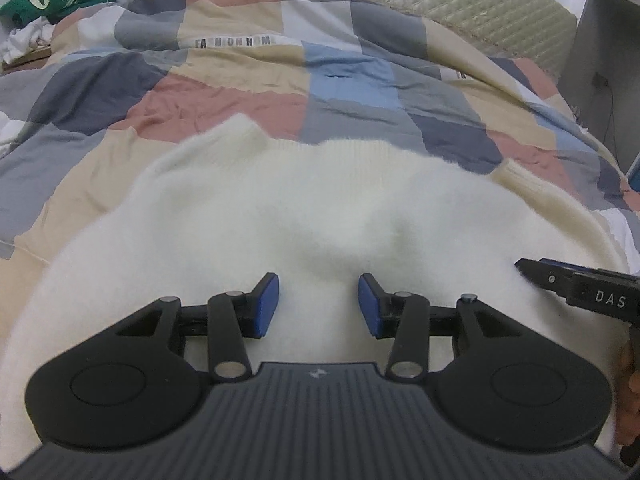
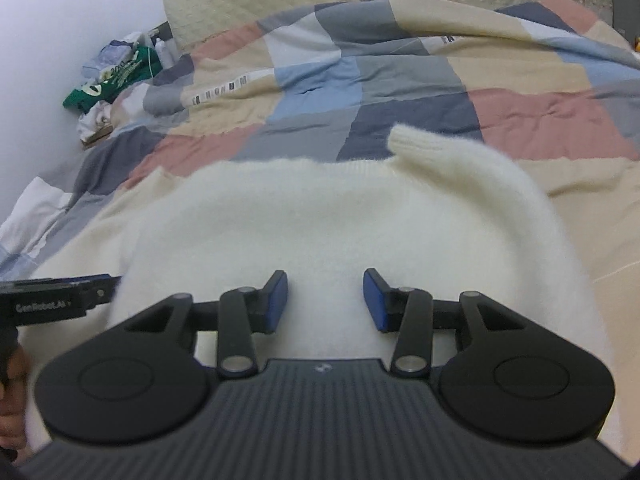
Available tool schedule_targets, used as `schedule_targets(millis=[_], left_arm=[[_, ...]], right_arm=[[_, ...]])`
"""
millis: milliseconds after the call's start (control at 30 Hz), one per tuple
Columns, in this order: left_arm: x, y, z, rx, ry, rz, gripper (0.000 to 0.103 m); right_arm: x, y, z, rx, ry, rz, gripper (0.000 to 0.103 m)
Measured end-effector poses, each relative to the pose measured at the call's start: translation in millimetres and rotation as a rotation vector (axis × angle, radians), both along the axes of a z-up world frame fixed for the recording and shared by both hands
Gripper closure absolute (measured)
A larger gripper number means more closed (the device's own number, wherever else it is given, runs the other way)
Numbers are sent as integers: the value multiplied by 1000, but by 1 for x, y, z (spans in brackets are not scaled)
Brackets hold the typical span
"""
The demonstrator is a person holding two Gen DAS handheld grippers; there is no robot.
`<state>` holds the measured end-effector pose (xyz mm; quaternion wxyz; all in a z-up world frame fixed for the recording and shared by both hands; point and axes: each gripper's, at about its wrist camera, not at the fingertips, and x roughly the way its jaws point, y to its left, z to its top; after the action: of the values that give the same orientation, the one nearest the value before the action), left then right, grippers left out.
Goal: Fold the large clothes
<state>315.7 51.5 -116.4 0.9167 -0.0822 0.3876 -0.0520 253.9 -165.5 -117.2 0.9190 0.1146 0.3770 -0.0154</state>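
Observation:
A fluffy white sweater (image 1: 320, 200) lies spread on the bed, its ribbed hem toward the far side. One sleeve cuff (image 2: 408, 140) sticks out past that hem on the right. My left gripper (image 1: 319, 304) hovers just over the near part of the sweater, jaws open, with no fabric pinched between the blue pads. My right gripper (image 2: 325, 304) stands the same way over the sweater (image 2: 320, 220), open and holding nothing. Each gripper shows at the edge of the other's view: the right gripper (image 1: 576, 288) and the left gripper (image 2: 60, 300), side by side.
A patchwork quilt (image 1: 248, 80) covers the bed under the sweater. A quilted beige headboard (image 1: 460, 4) runs along the far side. A pile of green and white clothes (image 1: 52, 4) sits at the far left corner. A grey cabinet (image 1: 604, 60) with a cable stands at the right.

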Motion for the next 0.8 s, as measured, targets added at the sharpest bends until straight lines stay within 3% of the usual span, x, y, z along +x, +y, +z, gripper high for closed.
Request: schedule_targets(millis=[333,567,700,800], left_arm=[[-78,-6,41,-24,-33,-8,52],[-143,-8,58,-141,-33,15,42],[-162,-4,52,-241,37,57,34],[-167,1,42,-305,98,85,33]], right_arm=[[-54,1,25,89,-26,-55,59],[-106,20,42,134,-33,-63,57],[-128,24,43,180,-19,-84,56],[-141,20,39,286,4,-124,57]])
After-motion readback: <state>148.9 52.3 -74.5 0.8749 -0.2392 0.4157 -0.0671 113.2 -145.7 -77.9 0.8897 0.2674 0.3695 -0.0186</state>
